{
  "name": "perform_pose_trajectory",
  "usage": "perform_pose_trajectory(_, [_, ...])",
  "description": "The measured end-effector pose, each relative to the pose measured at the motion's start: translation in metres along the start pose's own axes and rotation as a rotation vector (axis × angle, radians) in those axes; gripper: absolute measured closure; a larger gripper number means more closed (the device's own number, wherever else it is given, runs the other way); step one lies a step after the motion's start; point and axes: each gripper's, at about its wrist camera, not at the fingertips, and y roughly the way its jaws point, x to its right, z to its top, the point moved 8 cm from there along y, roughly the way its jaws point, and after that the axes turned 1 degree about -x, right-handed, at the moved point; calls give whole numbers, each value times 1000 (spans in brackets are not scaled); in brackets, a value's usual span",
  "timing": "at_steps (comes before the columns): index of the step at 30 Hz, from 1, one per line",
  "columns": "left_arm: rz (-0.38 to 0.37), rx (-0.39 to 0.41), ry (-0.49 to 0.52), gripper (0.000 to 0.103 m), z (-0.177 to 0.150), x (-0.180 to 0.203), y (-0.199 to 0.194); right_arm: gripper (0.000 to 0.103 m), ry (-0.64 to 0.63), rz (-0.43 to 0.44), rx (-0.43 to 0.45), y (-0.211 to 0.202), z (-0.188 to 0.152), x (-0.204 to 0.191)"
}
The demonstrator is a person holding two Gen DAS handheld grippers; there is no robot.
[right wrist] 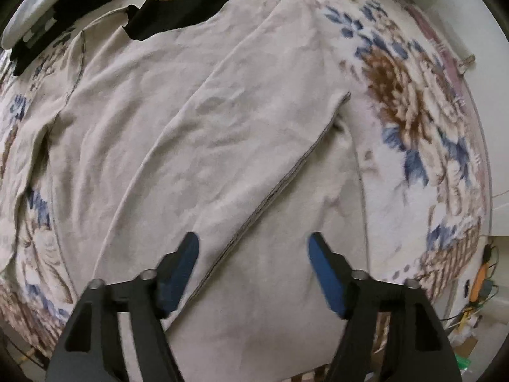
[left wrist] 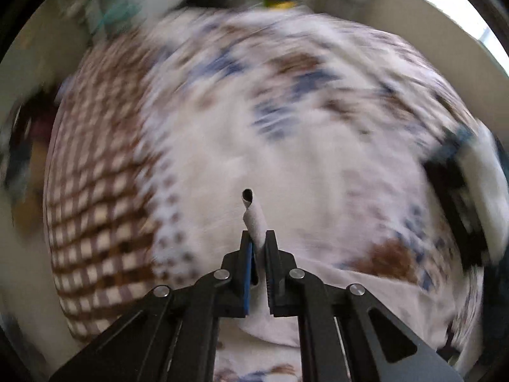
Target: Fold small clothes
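Observation:
A beige shirt point(right wrist: 191, 133) lies flat on a floral bedspread point(right wrist: 413, 102), with its right side folded over toward the middle. My right gripper point(right wrist: 253, 248) is open and empty just above the shirt's lower part, its jaws either side of the folded sleeve's hem edge. My left gripper point(left wrist: 258, 238) is shut on a rolled edge of pale cloth point(left wrist: 254, 216) that sticks up between its jaws. The left wrist view is blurred by motion; the pale cloth point(left wrist: 248, 159) fills its middle.
A black garment point(right wrist: 178, 12) lies at the shirt's neck end. A white and black object point(right wrist: 35, 22) sits at the far left. A checked brown cloth point(left wrist: 95, 175) lies on the left. The bed's edge and floor clutter point(right wrist: 477, 286) are at the right.

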Motion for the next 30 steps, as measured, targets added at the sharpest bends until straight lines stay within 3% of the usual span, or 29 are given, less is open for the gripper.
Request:
perform_pose_trajectory(4, [-118, 74, 293, 98, -23, 91, -44, 15, 12, 27, -49, 9, -14, 15])
perform_pose_trajectory(7, [-236, 101, 533, 98, -72, 166, -80, 15, 46, 58, -72, 11, -29, 39])
perform_pose_trajectory(10, [-365, 79, 755, 98, -138, 225, -104, 15, 105, 61, -77, 9, -45, 74])
perform_pose_trajectory(13, [-485, 19, 992, 98, -232, 264, -133, 15, 209, 58, -96, 10, -64, 124])
perform_pose_trajectory(17, [-566, -92, 1244, 98, -345, 271, -158, 15, 312, 42, -125, 18, -88, 181])
perform_pose_trajectory(21, [-568, -184, 1452, 98, -430, 237, -159, 15, 378, 31, -142, 24, -110, 226])
perform_pose_trajectory(25, [-533, -221, 1573, 98, -467, 205, -147, 15, 400, 41, -141, 26, -121, 254])
perform_pose_trajectory(30, [-503, -240, 1611, 97, -485, 185, -141, 15, 380, 68, -143, 30, -121, 279])
